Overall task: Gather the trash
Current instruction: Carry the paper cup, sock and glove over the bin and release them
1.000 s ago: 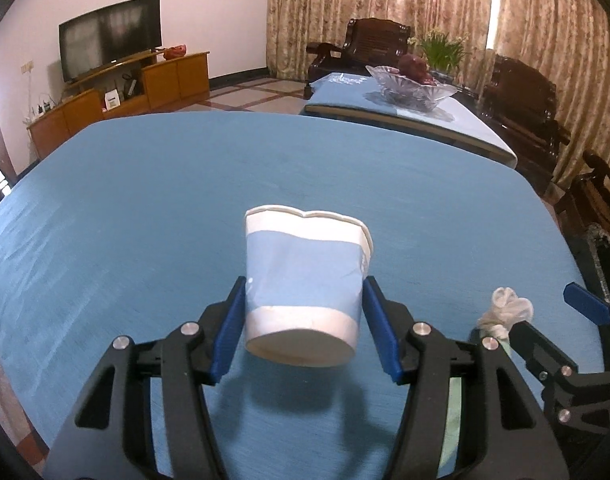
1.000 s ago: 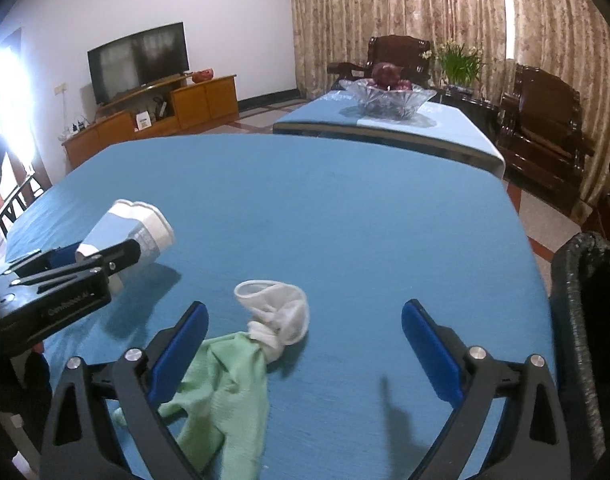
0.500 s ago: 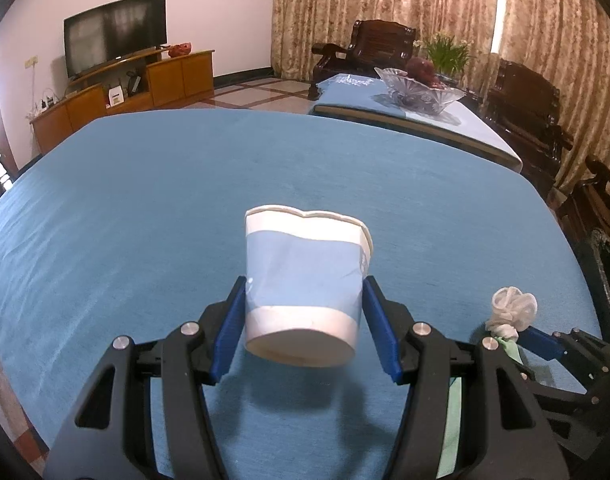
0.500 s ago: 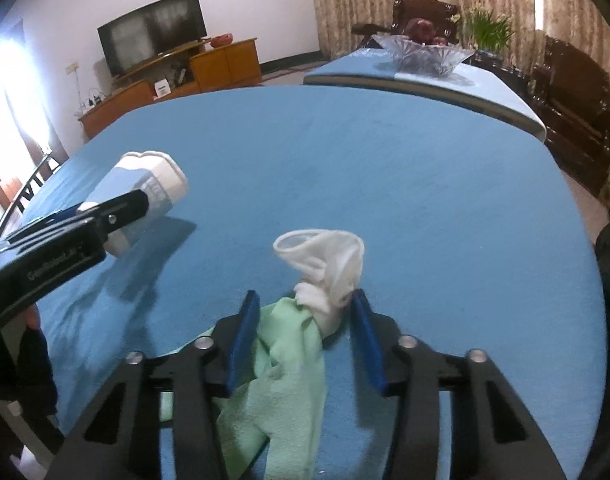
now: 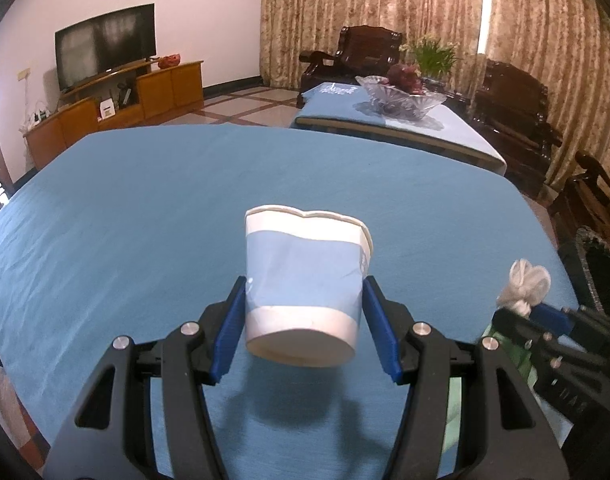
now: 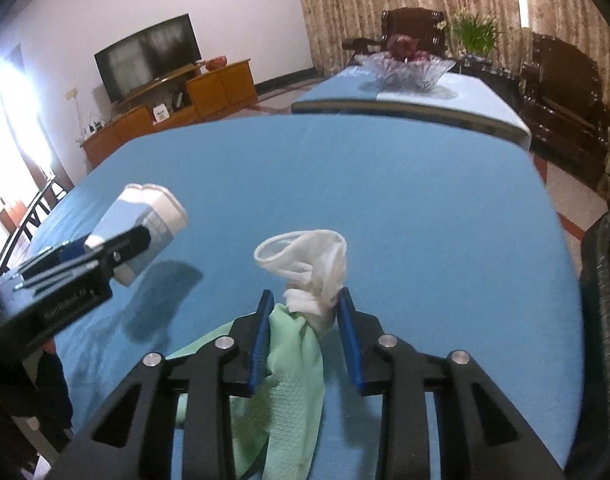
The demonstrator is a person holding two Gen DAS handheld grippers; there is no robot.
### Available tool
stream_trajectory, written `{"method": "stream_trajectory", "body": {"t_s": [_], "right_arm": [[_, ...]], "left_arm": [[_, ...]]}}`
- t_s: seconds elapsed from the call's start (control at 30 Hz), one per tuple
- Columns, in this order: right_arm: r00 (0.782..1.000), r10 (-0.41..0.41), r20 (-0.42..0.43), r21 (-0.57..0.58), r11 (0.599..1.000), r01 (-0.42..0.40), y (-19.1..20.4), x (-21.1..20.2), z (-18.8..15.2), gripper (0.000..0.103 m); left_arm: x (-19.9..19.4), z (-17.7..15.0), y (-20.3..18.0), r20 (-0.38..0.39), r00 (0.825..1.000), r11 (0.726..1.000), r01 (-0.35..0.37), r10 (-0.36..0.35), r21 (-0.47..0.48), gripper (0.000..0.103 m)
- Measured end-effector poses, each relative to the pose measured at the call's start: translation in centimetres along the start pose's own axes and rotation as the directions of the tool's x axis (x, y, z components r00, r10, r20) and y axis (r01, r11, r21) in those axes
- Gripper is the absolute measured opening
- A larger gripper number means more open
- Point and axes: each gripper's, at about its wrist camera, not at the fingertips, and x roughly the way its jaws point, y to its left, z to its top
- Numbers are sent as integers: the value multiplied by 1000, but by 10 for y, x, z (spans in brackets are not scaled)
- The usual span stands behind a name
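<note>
Glove [image 6: 305,344] sits between right gripper [image 6: 305,312] pads: mint-green rubber with a white inside-out cuff bunched above the pads, cuff mouth open and facing left. Jaws have just been closing, and the blue pads now pinch the glove at the green/white junction. Green body hangs down between the black finger frames; its lower end drops out of frame, so contact with the table can't be told. In the left view the same glove [image 5: 525,280] shows at far right, white end up.

Cup [image 5: 305,284] is clamped in left gripper [image 5: 305,328], pads on both sides near the base. Paper, light-blue band, white rim and base, rim dented, tipped away from the camera. It is lifted, with its shadow on the cloth below. In the right view the cup [image 6: 145,224] is at left, well apart from the glove.

Table [image 6: 385,184] has a blue cloth, and its far half is bare. Right edge is close to the right gripper. Bin [image 6: 601,280], dark, stands just past that edge. Far edge gives onto a second table [image 5: 457,136] carrying a glass bowl [image 5: 401,100]; dark wooden chairs and curtains are behind it.
</note>
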Motion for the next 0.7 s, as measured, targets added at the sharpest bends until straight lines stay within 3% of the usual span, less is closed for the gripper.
{"method": "stream_trajectory", "body": {"t_s": [0.37, 0.7], "right_arm": [[992, -62, 107, -12, 998, 63, -32, -49, 25, 31], [972, -137, 190, 22, 991, 135, -82, -105, 34, 31]], "left_arm": [[-18, 15, -51, 40, 997, 996, 59, -62, 59, 55], [-34, 28, -114, 66, 989, 986, 127, -134, 106, 55]]}}
